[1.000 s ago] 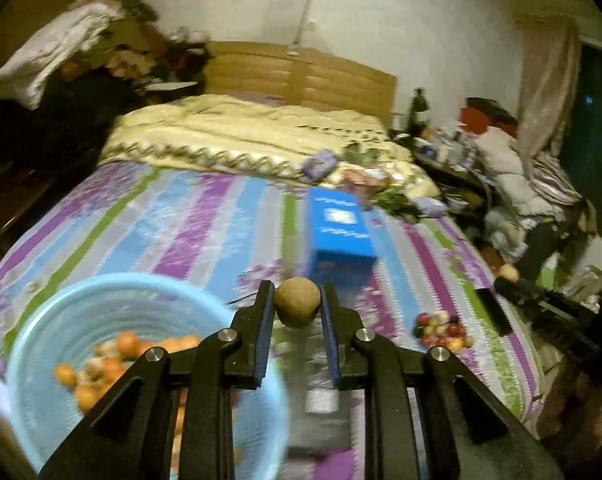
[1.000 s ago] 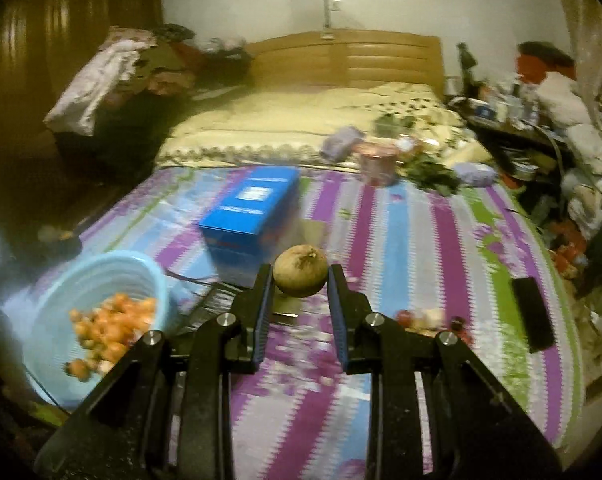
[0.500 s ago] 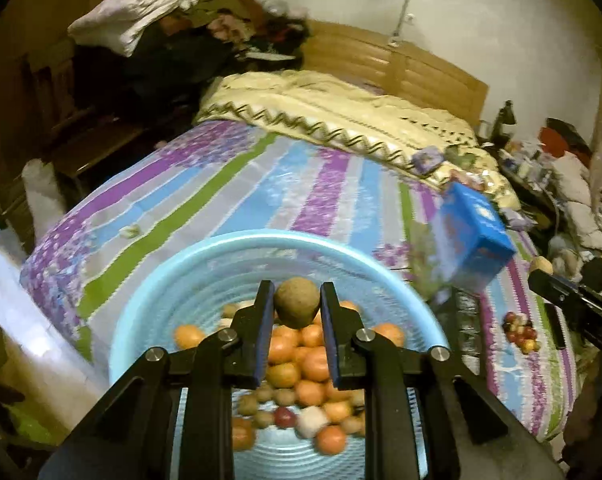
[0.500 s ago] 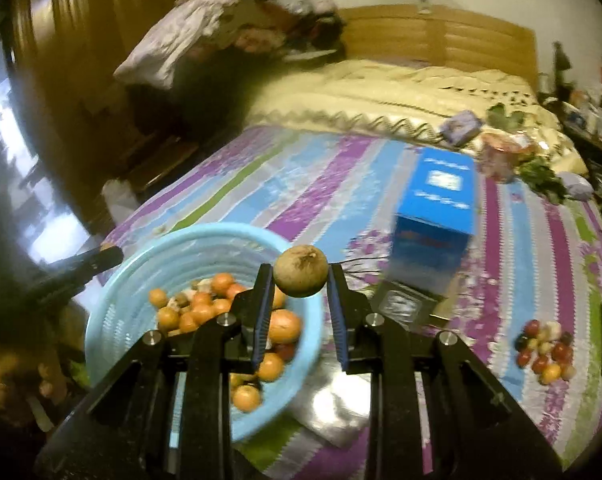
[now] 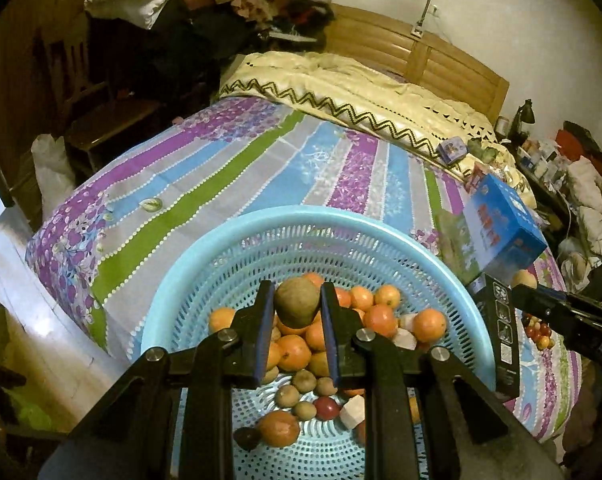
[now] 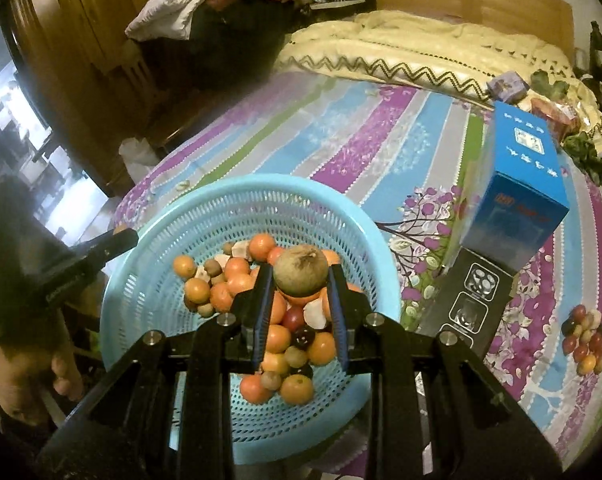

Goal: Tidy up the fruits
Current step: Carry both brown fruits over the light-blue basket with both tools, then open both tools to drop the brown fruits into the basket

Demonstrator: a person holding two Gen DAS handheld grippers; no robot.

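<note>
1. While pinched between my left gripper's (image 5: 297, 312) jaws, a brown fruit (image 5: 296, 307) hangs over the blue basket (image 5: 221, 264).
2. Right gripper (image 6: 301, 284): clamped on a second brown fruit (image 6: 300, 271), above the basket's oranges (image 6: 237, 280).
3. Beyond: blue box (image 6: 521, 184) on the striped bedspread (image 6: 361, 140).

Black left gripper (image 5: 297, 312), blue-edged jaws, silver screws, black right gripper (image 6: 301, 286)

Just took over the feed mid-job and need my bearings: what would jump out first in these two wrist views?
The light-blue perforated basket at the near edge of the striped bed, heaped with small orange, brown and red fruits. Each gripper is shut on a round brown fruit above it: the left gripper on one brown fruit, the right gripper on another. To the right stand a blue box and a small fruit pile on the bedspread.
</note>
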